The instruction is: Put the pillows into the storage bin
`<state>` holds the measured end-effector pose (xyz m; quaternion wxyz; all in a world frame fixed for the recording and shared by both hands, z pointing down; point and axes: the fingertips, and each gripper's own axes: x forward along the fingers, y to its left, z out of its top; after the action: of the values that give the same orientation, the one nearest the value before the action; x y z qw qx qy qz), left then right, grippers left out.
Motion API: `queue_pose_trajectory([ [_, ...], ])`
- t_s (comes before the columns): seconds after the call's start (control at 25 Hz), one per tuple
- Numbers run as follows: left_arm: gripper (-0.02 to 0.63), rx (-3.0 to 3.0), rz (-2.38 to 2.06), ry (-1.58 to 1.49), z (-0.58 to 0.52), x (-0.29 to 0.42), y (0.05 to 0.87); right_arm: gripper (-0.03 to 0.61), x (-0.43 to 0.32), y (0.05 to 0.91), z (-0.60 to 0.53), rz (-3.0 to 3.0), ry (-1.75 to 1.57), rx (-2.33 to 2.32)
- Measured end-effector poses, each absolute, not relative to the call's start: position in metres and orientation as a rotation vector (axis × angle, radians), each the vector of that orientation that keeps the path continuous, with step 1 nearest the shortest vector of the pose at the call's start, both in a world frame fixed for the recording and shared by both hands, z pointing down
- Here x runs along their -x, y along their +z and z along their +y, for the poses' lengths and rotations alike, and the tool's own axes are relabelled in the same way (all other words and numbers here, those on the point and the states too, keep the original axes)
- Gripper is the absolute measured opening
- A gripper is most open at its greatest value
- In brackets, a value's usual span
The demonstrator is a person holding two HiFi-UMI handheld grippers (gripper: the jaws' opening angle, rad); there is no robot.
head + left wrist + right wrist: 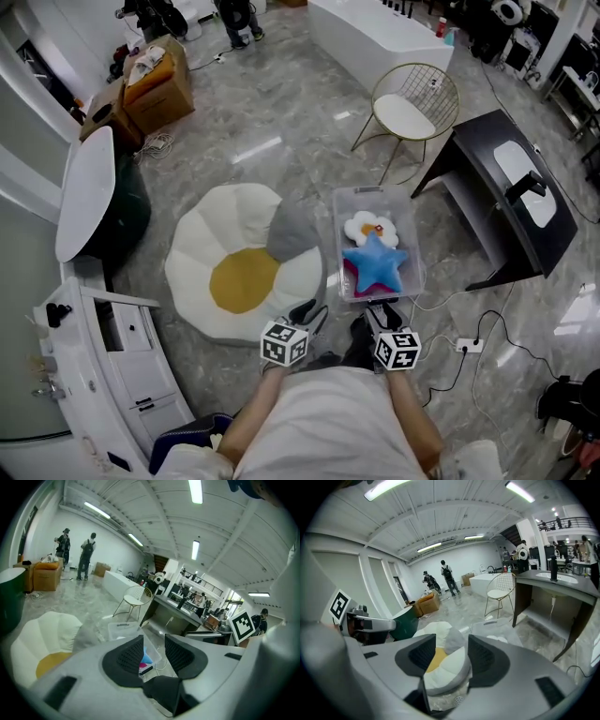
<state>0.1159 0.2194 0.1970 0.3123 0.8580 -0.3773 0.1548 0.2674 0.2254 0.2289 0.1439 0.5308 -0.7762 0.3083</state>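
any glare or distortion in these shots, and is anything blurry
Head view: sharp overall, with pale streaks of glare on the glossy floor. Left gripper view: heavy fisheye bending, black corners, and a ceiling light strip blown out white. Right gripper view: same fisheye curve and dark corners; the fried-egg pillow stays clear.

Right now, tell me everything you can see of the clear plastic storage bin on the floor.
The clear plastic storage bin is rectangular with rounded corners, lidless and upright on the grey marble floor. Inside lie a blue star pillow over something pink, and a white flower pillow. Its left side sits close beside the fried-egg floor cushion.
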Motion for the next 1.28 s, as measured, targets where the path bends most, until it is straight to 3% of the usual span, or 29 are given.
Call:
queue_pose_trajectory([
  [0.16,0.083,-2.273,-0.984,0.401,0.216,-0.123,0.197,0.189,-0.273,0.232,0.225,-2.226,0.887,-1.545],
  [0.56,0.017,-2.287,-0.969,0.437,0.213,-0.125,0.199,0.091,-0.277,0.234,0.22,-2.205,0.882,-1.545],
  [0.72,0.011,-2.301,-0.927,0.434,0.218,-0.129,0.199,-0.002,-0.273,0.23,0.216,-2.245,0.89,-1.545],
  [1.28,0.009,-2.383,-0.967,0.389,0.212,-0.126,0.18,-0.002,-0.265,0.23,0.214,-2.262,0.888,-1.5],
])
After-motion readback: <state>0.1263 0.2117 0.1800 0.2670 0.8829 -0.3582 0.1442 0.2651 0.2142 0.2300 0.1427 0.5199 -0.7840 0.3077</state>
